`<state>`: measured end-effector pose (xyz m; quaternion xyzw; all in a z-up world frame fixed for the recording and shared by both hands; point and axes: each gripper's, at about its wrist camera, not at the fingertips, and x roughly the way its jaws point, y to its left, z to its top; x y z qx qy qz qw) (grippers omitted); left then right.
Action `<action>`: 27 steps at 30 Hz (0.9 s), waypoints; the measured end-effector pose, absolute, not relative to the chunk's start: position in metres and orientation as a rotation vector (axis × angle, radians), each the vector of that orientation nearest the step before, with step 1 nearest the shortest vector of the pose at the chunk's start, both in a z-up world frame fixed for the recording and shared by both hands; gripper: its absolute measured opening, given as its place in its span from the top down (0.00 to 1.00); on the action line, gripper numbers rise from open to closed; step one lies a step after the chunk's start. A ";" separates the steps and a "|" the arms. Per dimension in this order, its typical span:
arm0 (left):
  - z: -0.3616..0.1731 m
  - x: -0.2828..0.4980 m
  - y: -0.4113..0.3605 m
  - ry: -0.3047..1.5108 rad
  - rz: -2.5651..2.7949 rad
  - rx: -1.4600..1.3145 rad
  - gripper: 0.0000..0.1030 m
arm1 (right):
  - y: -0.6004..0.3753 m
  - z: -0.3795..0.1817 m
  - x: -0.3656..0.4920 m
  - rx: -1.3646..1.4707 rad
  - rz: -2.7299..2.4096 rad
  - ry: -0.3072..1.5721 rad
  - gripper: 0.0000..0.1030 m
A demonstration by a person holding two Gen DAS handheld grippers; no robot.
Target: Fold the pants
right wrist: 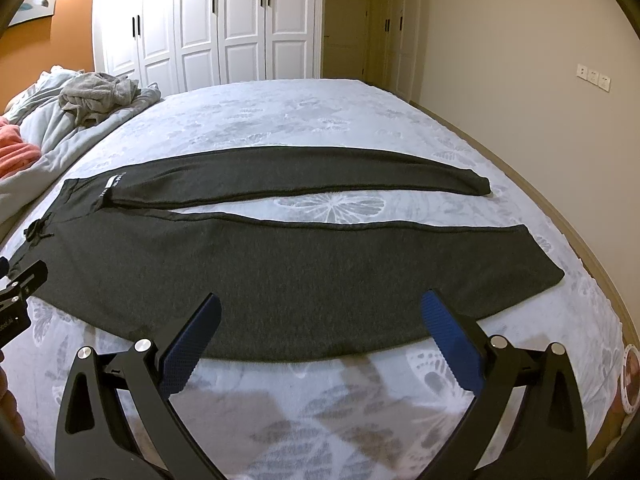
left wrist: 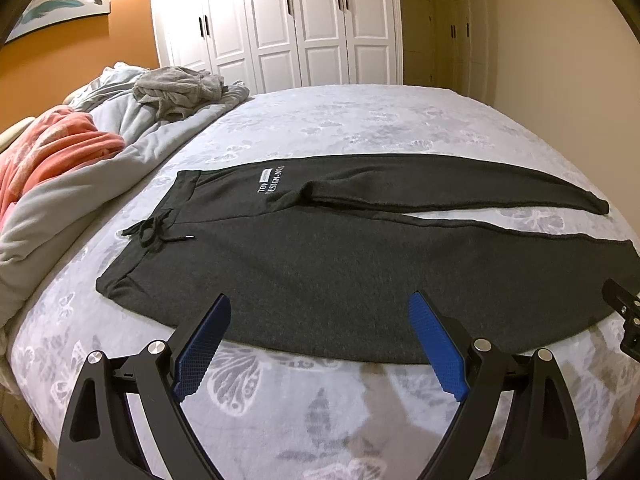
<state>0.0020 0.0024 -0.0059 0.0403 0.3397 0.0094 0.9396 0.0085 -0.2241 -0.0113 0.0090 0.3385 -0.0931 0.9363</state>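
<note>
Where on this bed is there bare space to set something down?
Bare sheet lies beyond the far leg of the pants toward the wardrobe, and in the near strip before the left gripper and right gripper. The grey blankets crowd the pillow end.

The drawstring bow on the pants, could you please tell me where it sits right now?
The drawstring bow lies at the waistband's middle, at the left end of the pants on the bed, nearest the grey blanket.
</note>
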 end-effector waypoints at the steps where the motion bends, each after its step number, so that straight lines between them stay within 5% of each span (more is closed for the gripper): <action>1: -0.007 0.003 0.002 0.696 0.019 0.083 0.15 | -0.224 -0.011 0.008 0.018 -0.190 0.692 0.05; 27: -0.008 0.001 -0.004 0.697 0.026 0.098 0.15 | -0.223 -0.014 0.008 0.016 -0.193 0.697 0.05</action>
